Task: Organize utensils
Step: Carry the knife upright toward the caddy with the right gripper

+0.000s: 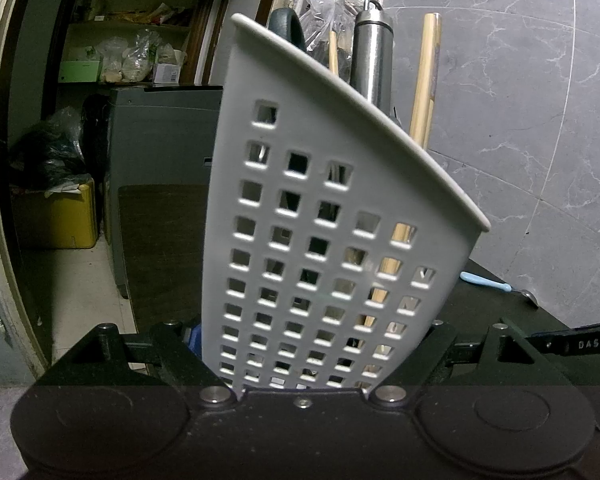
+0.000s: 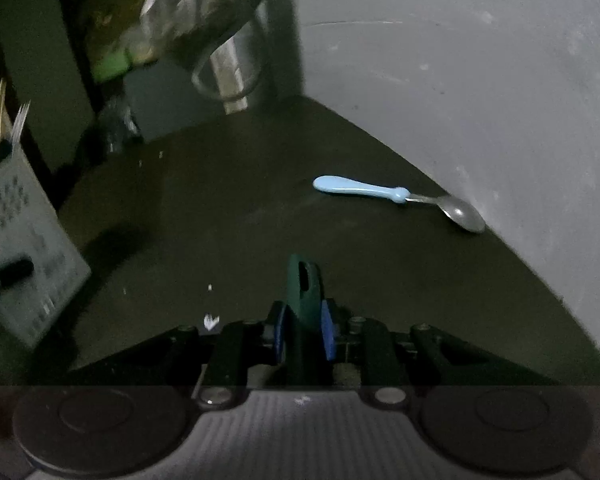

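Left gripper (image 1: 300, 360): its jaws are clamped on the lower sides of a white perforated utensil holder (image 1: 320, 240), which stands tilted on the dark tabletop (image 1: 496, 292). Inside the holder, rising above its slanted rim — a dark handle (image 1: 286, 26), a steel handle (image 1: 372, 56) and two wooden sticks (image 1: 426, 76). Past the holder on the right, the tip of a blue-handled spoon (image 1: 486, 282) lies on the tabletop against the grey marble wall (image 1: 520, 100).

Right gripper (image 2: 305, 336): narrow, its blue pads (image 2: 327, 334) pressed on a dark green handle (image 2: 304, 292) with a hanging hole, which points forward over the tabletop. This view is blurred. The holder shows at the left edge, well apart from the gripper. Farther off, the blue-handled spoon lies flat near the wall — handle to the left, bowl to the right. Beyond it stands a steel container (image 2: 236, 76), details unclear.
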{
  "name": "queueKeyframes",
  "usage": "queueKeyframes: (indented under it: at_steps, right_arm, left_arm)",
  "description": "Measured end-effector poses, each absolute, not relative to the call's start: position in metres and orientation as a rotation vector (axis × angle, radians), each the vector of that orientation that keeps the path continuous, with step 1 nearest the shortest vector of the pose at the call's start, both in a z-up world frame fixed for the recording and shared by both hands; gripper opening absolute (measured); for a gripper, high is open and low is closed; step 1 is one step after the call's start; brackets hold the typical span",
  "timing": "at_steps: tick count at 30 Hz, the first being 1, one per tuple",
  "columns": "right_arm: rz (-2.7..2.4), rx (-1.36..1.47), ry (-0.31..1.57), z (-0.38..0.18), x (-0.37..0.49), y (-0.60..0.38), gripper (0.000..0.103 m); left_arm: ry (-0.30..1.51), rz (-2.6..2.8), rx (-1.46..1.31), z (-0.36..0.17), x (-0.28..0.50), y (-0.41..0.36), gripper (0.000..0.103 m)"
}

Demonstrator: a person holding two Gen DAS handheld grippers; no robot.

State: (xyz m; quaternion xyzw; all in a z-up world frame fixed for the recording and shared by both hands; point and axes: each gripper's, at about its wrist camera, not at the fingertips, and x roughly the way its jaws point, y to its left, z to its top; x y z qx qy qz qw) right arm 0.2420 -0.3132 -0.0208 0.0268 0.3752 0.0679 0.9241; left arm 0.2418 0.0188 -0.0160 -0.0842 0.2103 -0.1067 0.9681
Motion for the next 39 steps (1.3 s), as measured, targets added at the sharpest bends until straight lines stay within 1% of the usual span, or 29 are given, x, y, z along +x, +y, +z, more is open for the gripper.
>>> queueKeyframes:
  at_steps: [5, 9, 10, 12, 15, 18, 20, 22, 27, 31, 35, 36, 37, 39]
  right_arm:
    - [0.137, -0.003, 0.788, -0.018, 0.242, -0.303, 0.022]
    - [0.167, -0.029, 0.805, -0.016, 0.244, -0.300, 0.031]
    - [0.175, -0.040, 0.809, -0.016, 0.246, -0.299, 0.032]
    - [0.192, -0.054, 0.822, -0.016, 0.250, -0.300, 0.031]
    - [0.197, -0.080, 0.851, -0.013, 0.255, -0.301, 0.020]
    - [0.212, -0.068, 0.873, -0.010, 0.261, -0.301, 0.019]
    - [0.254, 0.051, 0.867, -0.009, 0.264, -0.312, 0.019]
    - [0.316, 0.184, 0.790, -0.006, 0.259, -0.323, 0.019]
    - [0.431, 0.347, 0.611, -0.005, 0.242, -0.330, 0.019]
    - [0.496, 0.375, 0.499, -0.002, 0.231, -0.327, 0.019]
    - [0.531, 0.398, 0.430, 0.005, 0.229, -0.325, 0.019]
    - [0.539, 0.399, 0.416, 0.007, 0.228, -0.324, 0.018]
    - [0.543, 0.401, 0.405, 0.009, 0.228, -0.324, 0.013]
    - [0.558, 0.398, 0.384, 0.012, 0.227, -0.321, 0.013]
  left_arm:
    - [0.425, -0.215, -0.170, -0.016, 0.242, 0.019, 0.084]
    - [0.427, -0.212, -0.171, -0.016, 0.242, 0.019, 0.084]
    - [0.427, -0.212, -0.171, -0.016, 0.241, 0.018, 0.084]
    - [0.427, -0.212, -0.171, -0.016, 0.241, 0.018, 0.084]
    - [0.427, -0.212, -0.171, -0.016, 0.240, 0.018, 0.084]
    - [0.429, -0.215, -0.174, -0.017, 0.241, 0.018, 0.084]
    - [0.430, -0.216, -0.173, -0.016, 0.241, 0.017, 0.084]
    - [0.430, -0.218, -0.175, -0.016, 0.241, 0.018, 0.084]
    - [0.431, -0.218, -0.174, -0.016, 0.241, 0.018, 0.084]
    - [0.430, -0.217, -0.175, -0.016, 0.241, 0.018, 0.084]
    - [0.431, -0.217, -0.174, -0.015, 0.242, 0.018, 0.084]
    - [0.430, -0.217, -0.174, -0.015, 0.242, 0.018, 0.084]
    - [0.431, -0.217, -0.174, -0.015, 0.242, 0.018, 0.084]
    - [0.431, -0.217, -0.174, -0.015, 0.242, 0.018, 0.084]
